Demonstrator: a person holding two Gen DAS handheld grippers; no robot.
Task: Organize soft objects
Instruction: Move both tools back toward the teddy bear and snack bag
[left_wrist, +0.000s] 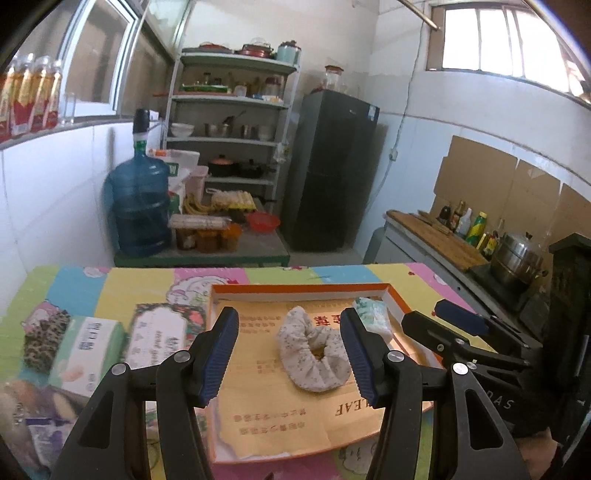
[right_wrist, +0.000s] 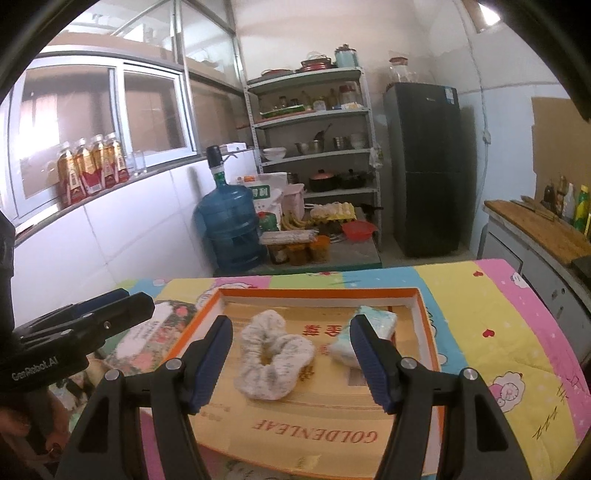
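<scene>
A white speckled scrunchie (left_wrist: 295, 339) (right_wrist: 288, 376) lies in a shallow orange-rimmed box (left_wrist: 295, 288) (right_wrist: 317, 293) lined with yellow printed paper. A pale tissue packet (left_wrist: 371, 314) (right_wrist: 380, 321) rests in the box's far right corner. My left gripper (left_wrist: 289, 314) hovers open over the box, the scrunchie showing between its fingers without touching them. My right gripper (right_wrist: 291, 321) is likewise open and empty above the box. Each gripper appears in the other's view: the right gripper (left_wrist: 443, 321) at the box's right side, the left gripper (right_wrist: 114, 301) at its left.
Left of the box on the colourful cartoon cloth (right_wrist: 480, 314) lie a floral packet (left_wrist: 162, 332), a green-and-white carton (left_wrist: 92, 350) and a leopard-print scrunchie (left_wrist: 46, 339). Beyond the table stand a water jug (left_wrist: 138, 206), shelves and a dark fridge (left_wrist: 332, 166). A kitchen counter (left_wrist: 439, 236) runs along the right.
</scene>
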